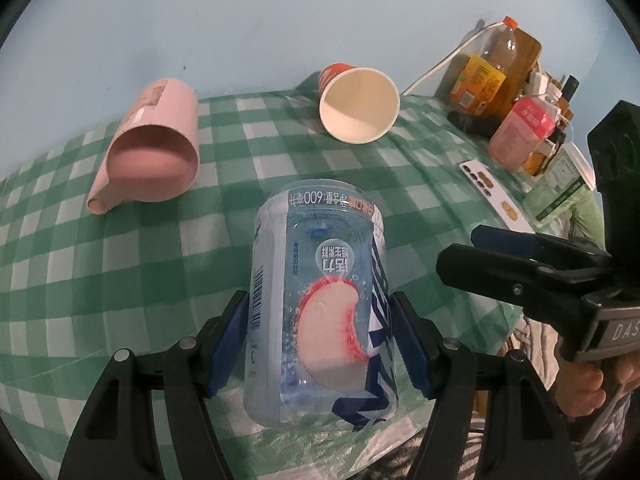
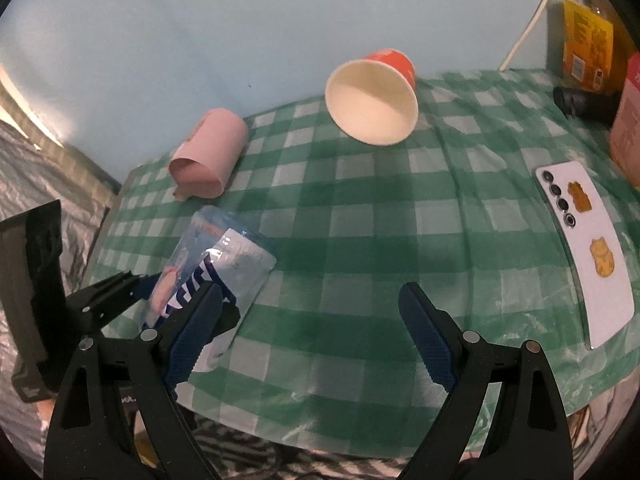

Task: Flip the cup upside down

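Left gripper (image 1: 320, 344): low at the near edge of the table (image 1: 120, 264), pointing forward; jaws clamped on the sides of the clear cup (image 1: 320, 320), blue pads (image 1: 226, 340) pressed against its printed wrap. The cup is a transparent container with a blue-and-white label and a peach picture; the print reads inverted in the left wrist view. In the right wrist view it leans, tilted away from the gripper (image 2: 188, 288), and whether its lower end touches the cloth cannot be told.

Right gripper (image 2: 310, 320): beside and right of the left one, above the near part of the green checked cloth; jaws spread wide, nothing between them. In the left wrist view part of the holding hand (image 1: 580, 392) shows at the edge, cut off.

Pink cup (image 1: 148, 148): lying on its side at far left, mouth toward the cameras.

Paper cup (image 1: 358, 104): orange outside, white inside, on its side near the far edge, mouth toward the cameras.

Phone (image 2: 584, 252): white, face down, with stickers, at right.

Bottles (image 1: 488, 68): cluster at far right, cut off in the right wrist view; labels too small to read.
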